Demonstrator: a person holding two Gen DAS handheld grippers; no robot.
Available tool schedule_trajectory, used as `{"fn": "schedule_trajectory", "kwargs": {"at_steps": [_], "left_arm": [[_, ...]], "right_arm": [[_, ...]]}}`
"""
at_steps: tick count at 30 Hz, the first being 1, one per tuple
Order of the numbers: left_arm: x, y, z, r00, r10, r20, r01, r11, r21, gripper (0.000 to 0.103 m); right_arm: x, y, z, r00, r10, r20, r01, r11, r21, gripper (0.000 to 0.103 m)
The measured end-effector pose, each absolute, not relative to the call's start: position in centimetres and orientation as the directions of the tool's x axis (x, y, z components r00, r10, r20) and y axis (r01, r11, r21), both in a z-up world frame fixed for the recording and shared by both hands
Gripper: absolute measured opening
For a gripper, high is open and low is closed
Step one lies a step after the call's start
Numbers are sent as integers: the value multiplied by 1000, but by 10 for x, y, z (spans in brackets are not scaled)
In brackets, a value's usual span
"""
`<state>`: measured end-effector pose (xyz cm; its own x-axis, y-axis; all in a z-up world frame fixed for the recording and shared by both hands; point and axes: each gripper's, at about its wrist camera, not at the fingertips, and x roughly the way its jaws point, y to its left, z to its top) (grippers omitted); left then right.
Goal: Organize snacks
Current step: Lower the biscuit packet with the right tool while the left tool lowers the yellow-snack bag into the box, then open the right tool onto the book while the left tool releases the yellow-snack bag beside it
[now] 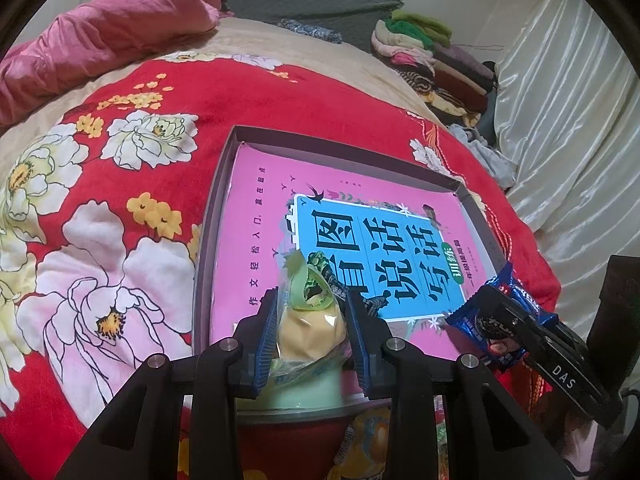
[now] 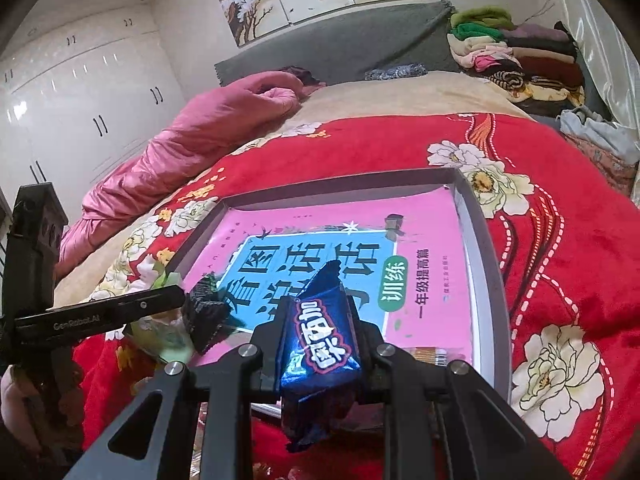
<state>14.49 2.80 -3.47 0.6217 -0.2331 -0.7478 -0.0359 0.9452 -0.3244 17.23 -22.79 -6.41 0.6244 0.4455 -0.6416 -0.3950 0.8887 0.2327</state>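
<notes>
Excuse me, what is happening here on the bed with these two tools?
A person holds a gripper in each hand over a shallow grey box that sits on a red flowered blanket. The left gripper is closed on a yellow-green snack packet; the right gripper is closed on a blue cookie packet. Both packets hang above the box's near edge, not yet released. A pink book lies inside the box.

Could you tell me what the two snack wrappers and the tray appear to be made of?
The blue snack packet looks like glossy foil-plastic film, creased and glinting. The green snack packet seems clear, crinkled plastic, its contents visible. The grey tray looks like matte cardboard, with thin folded walls.
</notes>
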Motion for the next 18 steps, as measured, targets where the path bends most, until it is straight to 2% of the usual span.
{"fn": "schedule_trajectory", "kwargs": {"at_steps": [6, 18], "left_arm": [[145, 31, -37, 613, -264, -744, -47, 929, -368, 34], [145, 33, -36, 618, -249, -745, -52, 933, -355, 34]], "right_arm": [[175, -233, -65, 623, 429, -654, -372, 898, 235, 24], [180, -242, -67, 642, 369, -672, -319, 926, 203, 30]]}}
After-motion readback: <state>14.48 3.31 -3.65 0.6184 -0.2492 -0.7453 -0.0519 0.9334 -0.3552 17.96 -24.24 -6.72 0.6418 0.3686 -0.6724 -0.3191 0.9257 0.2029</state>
